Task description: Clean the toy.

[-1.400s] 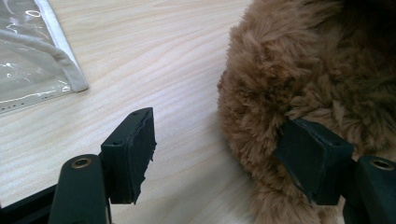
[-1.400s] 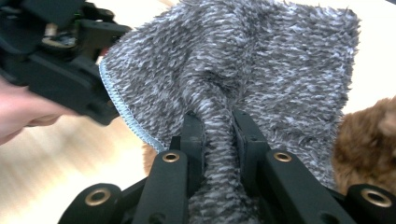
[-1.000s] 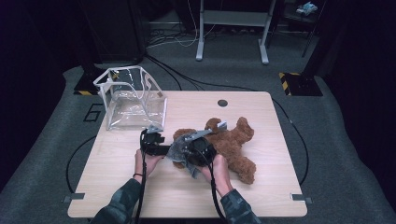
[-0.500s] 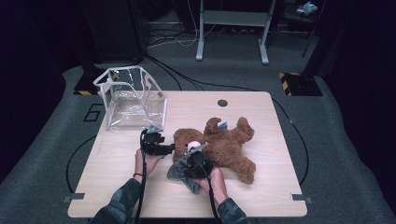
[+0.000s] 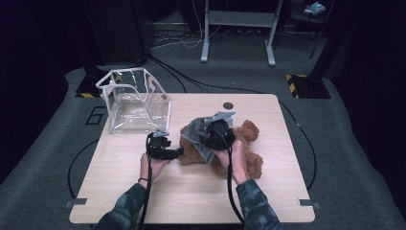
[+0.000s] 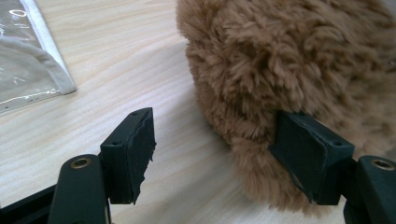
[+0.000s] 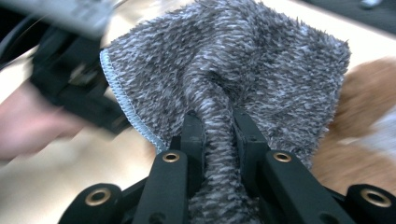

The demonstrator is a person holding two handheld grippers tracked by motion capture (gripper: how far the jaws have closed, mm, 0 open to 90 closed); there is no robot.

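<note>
High view is showing the right gripper (image 5: 216,130) lifting a grey cloth (image 5: 197,138) above a brown teddy bear (image 5: 244,148) that is lying on the counter (image 5: 191,201). Right gripper view is showing its jaws clenching on a bunched fold of the cloth (image 7: 233,79), the rest fanning out beyond them. The left gripper (image 5: 178,152) is sitting low at the bear's left end. Left gripper view is showing its jaws standing apart, one pad pressing into the bear's fur (image 6: 289,70), the other hanging clear over bare wood, gripping nothing. A clear plastic bag (image 5: 136,100) is standing open at the counter's far left corner.
</note>
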